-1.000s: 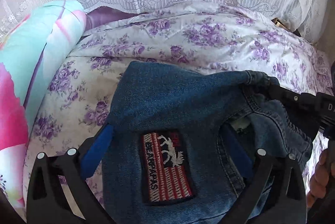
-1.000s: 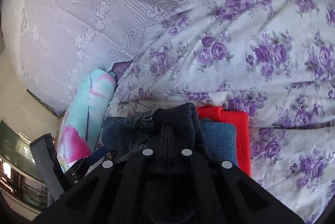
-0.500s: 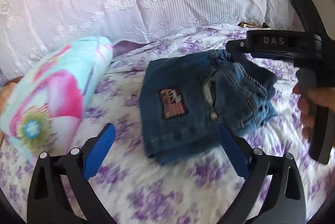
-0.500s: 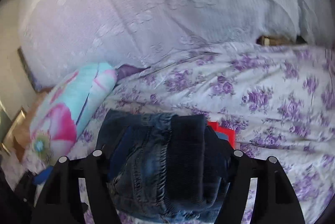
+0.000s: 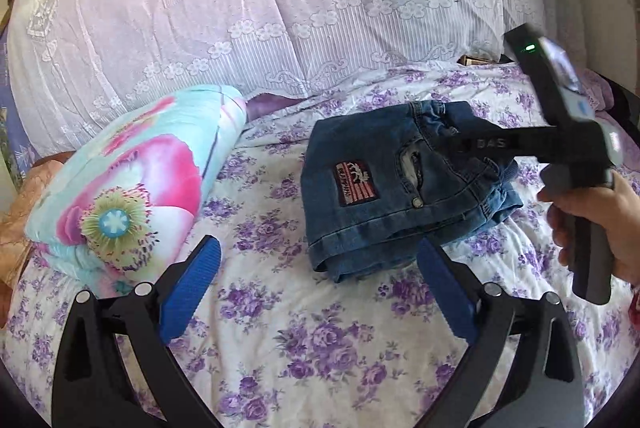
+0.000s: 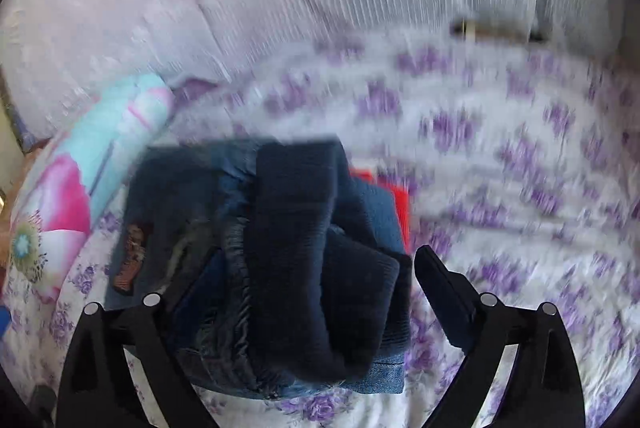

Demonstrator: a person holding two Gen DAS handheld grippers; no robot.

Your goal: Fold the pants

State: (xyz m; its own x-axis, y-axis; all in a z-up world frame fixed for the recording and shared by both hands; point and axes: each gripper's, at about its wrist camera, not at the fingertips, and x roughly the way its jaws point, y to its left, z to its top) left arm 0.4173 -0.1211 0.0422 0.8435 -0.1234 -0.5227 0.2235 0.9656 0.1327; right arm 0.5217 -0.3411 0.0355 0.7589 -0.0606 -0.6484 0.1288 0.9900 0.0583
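The blue denim pants (image 5: 384,196) lie folded into a compact bundle on the purple-flowered bedsheet (image 5: 304,344), with a red striped patch facing up. My left gripper (image 5: 316,288) is open and empty, pulled back in front of the bundle. My right gripper (image 6: 312,292) is open, its jaws spread on either side of the dark waistband end of the pants (image 6: 280,252). The right gripper's body (image 5: 560,148) shows in the left wrist view at the bundle's right end.
A rolled turquoise and pink floral quilt (image 5: 128,188) lies left of the pants. A lace-covered pillow (image 5: 280,8) stands behind. A red cloth (image 6: 392,200) lies partly hidden behind the pants. The right wrist view is blurred.
Both grippers let go of the pants and drew back. The left one went from pressed against the denim to well in front of it. The right jaws opened wide.
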